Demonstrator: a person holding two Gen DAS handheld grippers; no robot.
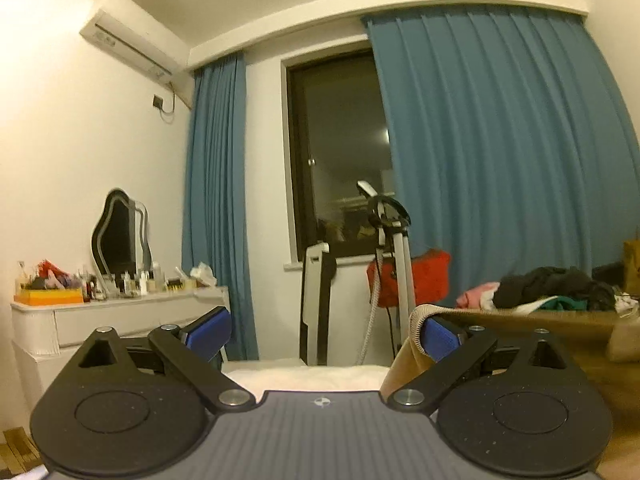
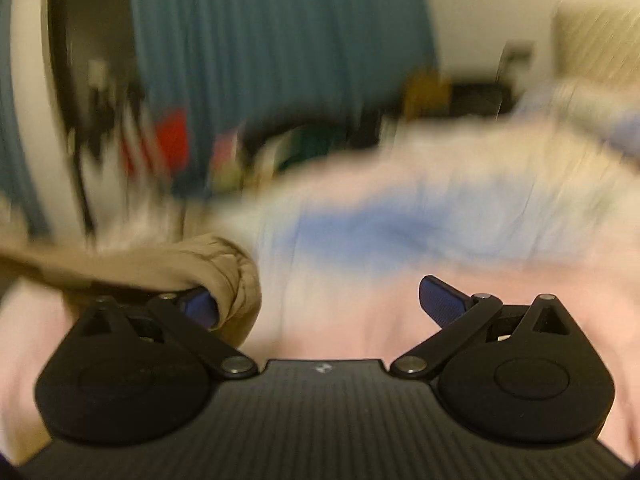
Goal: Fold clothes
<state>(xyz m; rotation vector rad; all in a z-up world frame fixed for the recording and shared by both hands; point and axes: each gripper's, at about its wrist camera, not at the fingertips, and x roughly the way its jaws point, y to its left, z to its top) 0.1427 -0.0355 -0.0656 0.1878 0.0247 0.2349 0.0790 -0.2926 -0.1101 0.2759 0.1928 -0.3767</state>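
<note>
Left gripper jaws spread wide, nothing between them; a tan garment with a ribbed hem drapes over the outside of its right blue pad and runs off to the right, so it's touching that pad, not pinched. Right gripper also spread wide; the same tan fabric is bunched over its left pad, right pad bare, nothing clamped. Right wrist view is heavily motion-blurred. Below and ahead of the right gripper: pink, white and blue bedding. Ahead of the left gripper: white fluffy bed edge, then a garment steamer stand with a red item hanging behind it, folded white-black frame beside it. Dark window between blue curtains. Left wall: white dresser crowded with bottles and a wavy mirror, AC unit above. Far right, a heap of dark, pink and green clothes beyond the tan garment.
</note>
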